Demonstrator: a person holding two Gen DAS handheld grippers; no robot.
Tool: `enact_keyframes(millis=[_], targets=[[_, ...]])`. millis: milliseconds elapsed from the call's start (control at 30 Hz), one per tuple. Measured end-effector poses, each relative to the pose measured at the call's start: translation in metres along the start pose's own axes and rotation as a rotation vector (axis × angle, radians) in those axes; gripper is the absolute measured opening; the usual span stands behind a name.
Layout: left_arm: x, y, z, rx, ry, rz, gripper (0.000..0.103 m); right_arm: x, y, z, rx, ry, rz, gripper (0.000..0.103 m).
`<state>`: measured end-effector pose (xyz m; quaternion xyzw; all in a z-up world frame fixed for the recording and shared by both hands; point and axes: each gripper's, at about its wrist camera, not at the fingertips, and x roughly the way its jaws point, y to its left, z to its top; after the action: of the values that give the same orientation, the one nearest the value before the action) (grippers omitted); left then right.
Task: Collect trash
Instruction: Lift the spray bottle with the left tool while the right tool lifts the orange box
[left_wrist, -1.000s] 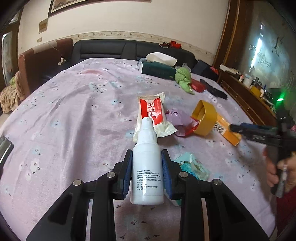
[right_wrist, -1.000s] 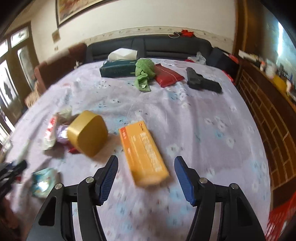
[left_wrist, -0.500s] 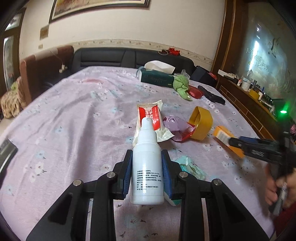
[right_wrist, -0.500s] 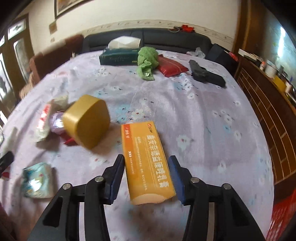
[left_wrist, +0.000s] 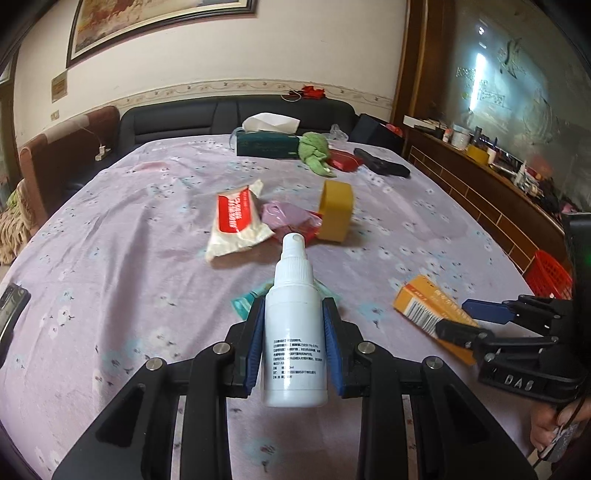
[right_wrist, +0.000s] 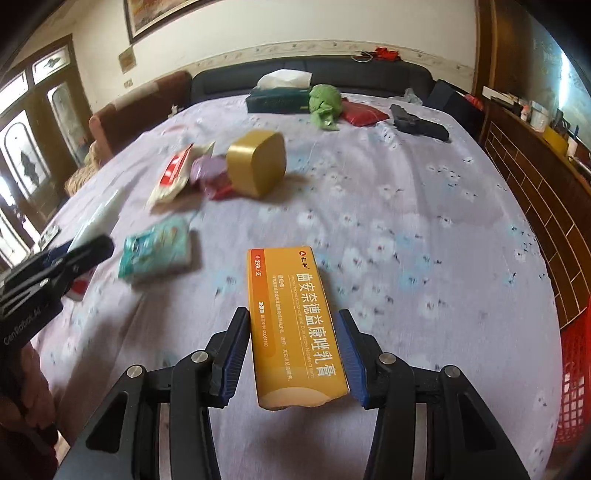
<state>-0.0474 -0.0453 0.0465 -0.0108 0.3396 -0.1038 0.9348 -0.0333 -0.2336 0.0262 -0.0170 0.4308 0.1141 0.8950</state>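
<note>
Tabletop (left_wrist: 110, 258) under a lilac flowered cloth, trash spread across the middle, other stuff at the far edge.

Far edge: dark green tissue box (right_wrist: 279, 99), green rag (right_wrist: 325, 105) just beside it, red pouch (right_wrist: 364, 112), black object (right_wrist: 419, 123) on the right.

Red basket (right_wrist: 574, 380) sits off the right edge of the tabletop, lower than the cloth.

Middle cluster: yellow tub (right_wrist: 256, 168) lying on its side, touching crumpled purple and red wrappers (right_wrist: 210, 175); white-and-red packet (left_wrist: 236, 225) on the left side of that pile.

Teal wipes pack (right_wrist: 157, 251) lies flat, nearer than the cluster, partly hidden behind the bottle in the left wrist view.

Right tongs (right_wrist: 295, 354): jaws have just been closing, now clamped on the long sides of the orange carton box (right_wrist: 295, 325). Box looks lifted clear of the cloth, near the right side of the tabletop, pointing away from the camera. Left wrist view shows the same box (left_wrist: 424, 308) between those tongs.

Left tongs (left_wrist: 293, 347): narrow, blue pads pressed on both sides of the white spray bottle (left_wrist: 293, 332), nozzle pointing away, bottle held above the cloth over the wipes pack.

Hand (left_wrist: 554, 424) on the right tool's handle at the lower right; mostly cropped.
</note>
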Motion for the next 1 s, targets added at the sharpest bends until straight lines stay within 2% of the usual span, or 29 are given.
enact_keyframes(millis=[200,367,533,700,1000], targets=[[-0.001,-0.008,-0.005,0.014,0.007,0.003,0.029,0.004,0.008,-0.004,-0.048,0.012,-0.014,0.054],[-0.003,-0.014,-0.009,0.031,-0.011,0.016,0.029,0.01,0.007,-0.006,-0.037,0.015,-0.024,0.054],[-0.003,-0.021,-0.012,0.035,-0.022,0.013,0.029,0.003,0.004,-0.014,0.014,-0.048,-0.004,0.053],[-0.002,-0.033,-0.02,0.062,-0.034,0.024,0.029,-0.018,0.002,-0.019,0.049,-0.188,-0.03,0.053],[-0.003,-0.047,-0.025,0.118,-0.056,0.051,0.029,-0.022,-0.009,-0.023,0.126,-0.219,0.008,0.053]])
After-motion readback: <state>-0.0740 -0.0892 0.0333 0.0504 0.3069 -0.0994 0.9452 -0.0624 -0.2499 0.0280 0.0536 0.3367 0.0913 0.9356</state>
